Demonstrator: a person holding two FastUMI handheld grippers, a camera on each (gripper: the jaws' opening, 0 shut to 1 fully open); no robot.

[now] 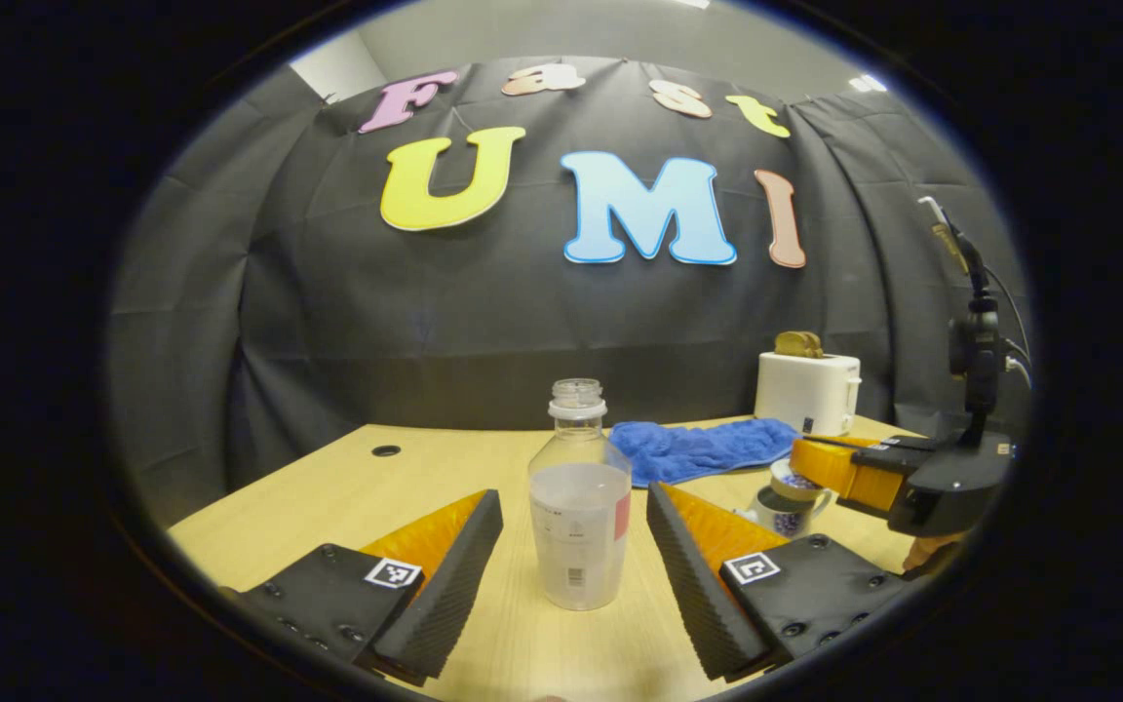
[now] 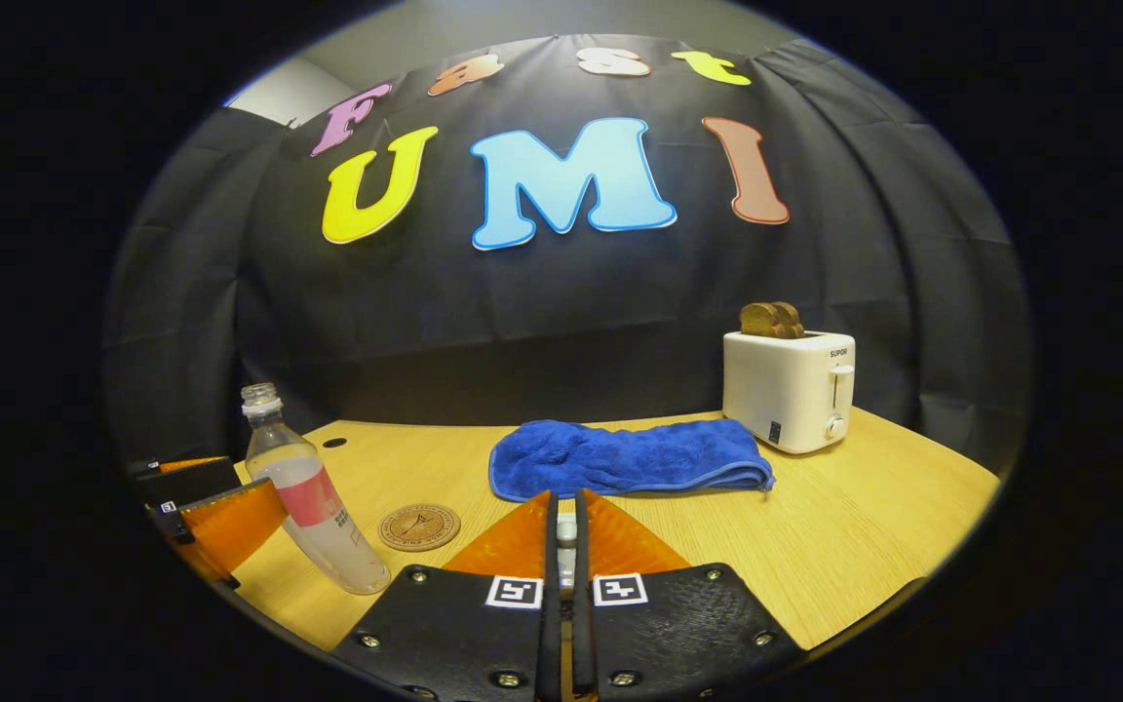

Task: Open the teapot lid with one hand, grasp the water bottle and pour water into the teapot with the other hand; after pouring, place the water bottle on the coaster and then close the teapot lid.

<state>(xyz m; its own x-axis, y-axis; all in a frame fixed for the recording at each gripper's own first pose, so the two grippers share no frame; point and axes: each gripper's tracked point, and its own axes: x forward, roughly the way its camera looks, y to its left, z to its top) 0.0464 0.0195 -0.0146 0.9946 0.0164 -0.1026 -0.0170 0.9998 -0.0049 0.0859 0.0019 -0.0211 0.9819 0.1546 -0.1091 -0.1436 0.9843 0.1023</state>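
A clear, uncapped water bottle [image 1: 579, 507], partly filled and with a pink label, stands upright on the wooden table [image 1: 328, 497]. My left gripper [image 1: 576, 497] is open, one finger on each side of the bottle, with a gap on both sides. At the right, a small white teapot [image 1: 784, 515] with a blue pattern sits under my right gripper [image 1: 803, 460], whose tips meet at the lid [image 1: 795, 480]. In the right gripper view my right gripper [image 2: 566, 502] is shut on a thin white piece, the lid's knob [image 2: 566, 531]. A round cork coaster [image 2: 418, 527] lies right of the bottle [image 2: 313, 502].
A folded blue towel [image 2: 625, 456] lies mid-table, also visible behind the bottle as the blue towel [image 1: 698, 448]. A white toaster [image 2: 788, 390] with toast stands at the back right. The left gripper [image 2: 201, 517] sits at the table's left edge. A cable hole [image 1: 386, 450] is far left.
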